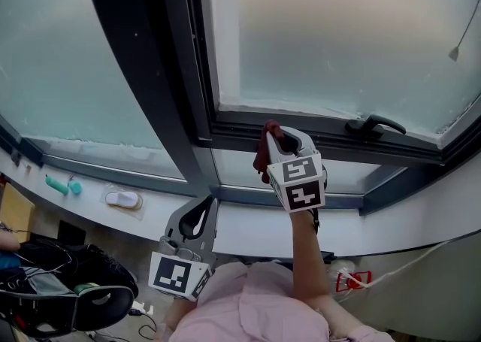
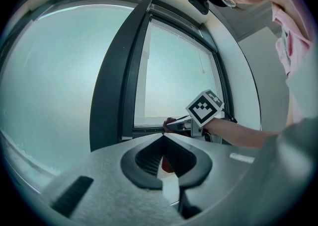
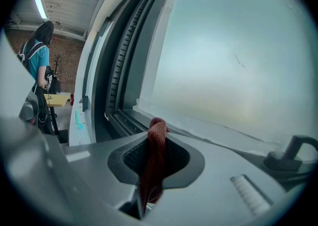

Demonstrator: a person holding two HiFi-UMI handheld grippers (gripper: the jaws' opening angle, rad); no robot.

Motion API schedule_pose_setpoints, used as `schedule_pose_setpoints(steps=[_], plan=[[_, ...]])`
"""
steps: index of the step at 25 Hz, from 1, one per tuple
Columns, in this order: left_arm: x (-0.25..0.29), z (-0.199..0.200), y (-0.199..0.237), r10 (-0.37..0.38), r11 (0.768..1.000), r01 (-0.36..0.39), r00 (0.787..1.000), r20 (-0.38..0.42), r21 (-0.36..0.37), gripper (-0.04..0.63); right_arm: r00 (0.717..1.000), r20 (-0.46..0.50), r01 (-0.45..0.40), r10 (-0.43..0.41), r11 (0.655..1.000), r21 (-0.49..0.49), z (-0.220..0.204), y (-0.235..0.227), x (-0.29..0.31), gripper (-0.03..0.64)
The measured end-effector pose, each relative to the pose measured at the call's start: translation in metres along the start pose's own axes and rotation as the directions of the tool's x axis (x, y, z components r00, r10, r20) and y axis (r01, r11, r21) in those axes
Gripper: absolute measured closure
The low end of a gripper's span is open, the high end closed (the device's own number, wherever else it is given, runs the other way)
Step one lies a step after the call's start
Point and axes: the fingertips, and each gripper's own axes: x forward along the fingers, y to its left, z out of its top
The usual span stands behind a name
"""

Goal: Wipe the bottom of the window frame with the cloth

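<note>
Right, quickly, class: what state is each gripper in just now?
Left gripper: shut, holding nothing.
Right gripper: shut on the red cloth.

Dark red cloth (image 1: 261, 156), bunched lengthwise, pinched in right claw (image 1: 276, 135), tip at dark grey bottom rail of window frame (image 1: 240, 128).

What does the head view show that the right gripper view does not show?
Only the head view shows the left gripper, which is shut, and the wearer's pink top. Only the right gripper view shows a person in a teal top and a ceiling light. Both show the red cloth clamped in the right gripper, and the black window handle.
</note>
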Motion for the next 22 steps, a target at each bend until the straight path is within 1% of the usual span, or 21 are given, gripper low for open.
schedule_pose_setpoints(steps=[10,22], plan=[[0.014,-0.001,-0.025,-0.031,0.999,0.031,1.0,-0.005,-0.011,0.597,1.0,-0.007,0.021,-0.021,1.0,0.008,-0.011,-0.024,-0.015,0.566],[0.018,0.004,-0.036,0.003,1.0,-0.003,1.0,0.004,-0.007,0.598,1.0,-0.006,0.01,-0.01,1.0,0.011,-0.017,-0.04,-0.025,0.566]])
